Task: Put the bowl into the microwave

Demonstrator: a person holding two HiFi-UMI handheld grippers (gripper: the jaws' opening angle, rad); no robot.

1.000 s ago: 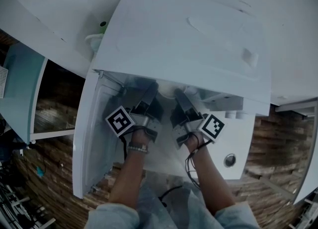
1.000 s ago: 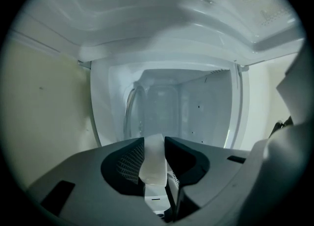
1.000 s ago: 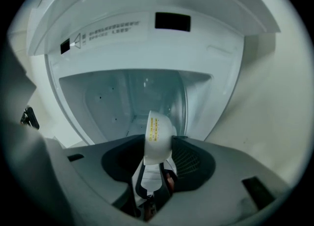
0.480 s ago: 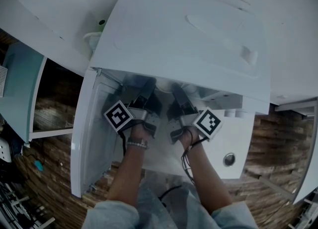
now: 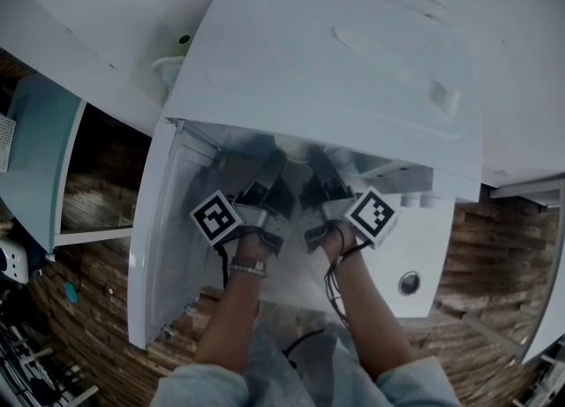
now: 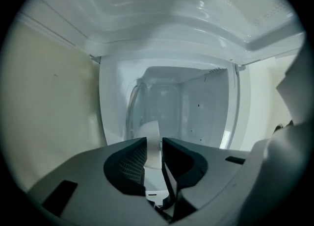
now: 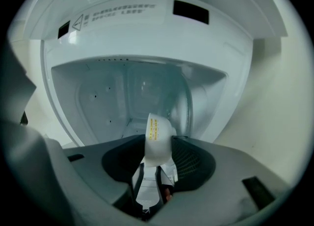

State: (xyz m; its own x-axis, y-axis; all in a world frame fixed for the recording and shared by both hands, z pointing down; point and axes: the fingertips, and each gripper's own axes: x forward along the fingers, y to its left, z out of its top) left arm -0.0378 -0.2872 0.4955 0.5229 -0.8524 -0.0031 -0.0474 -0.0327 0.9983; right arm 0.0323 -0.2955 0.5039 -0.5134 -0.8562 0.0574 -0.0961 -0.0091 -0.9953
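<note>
Left tongs [image 6: 154,140], jaws closing on the rim of the white bowl [image 6: 152,128], inside the open microwave [image 6: 196,107].

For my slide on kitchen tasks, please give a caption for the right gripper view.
The right hand-held gripper holds the white bowl by its rim, facing the open microwave.

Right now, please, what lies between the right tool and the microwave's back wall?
Only the bowl rim it grips; the cavity beyond looks bare, right gripper view.
</note>
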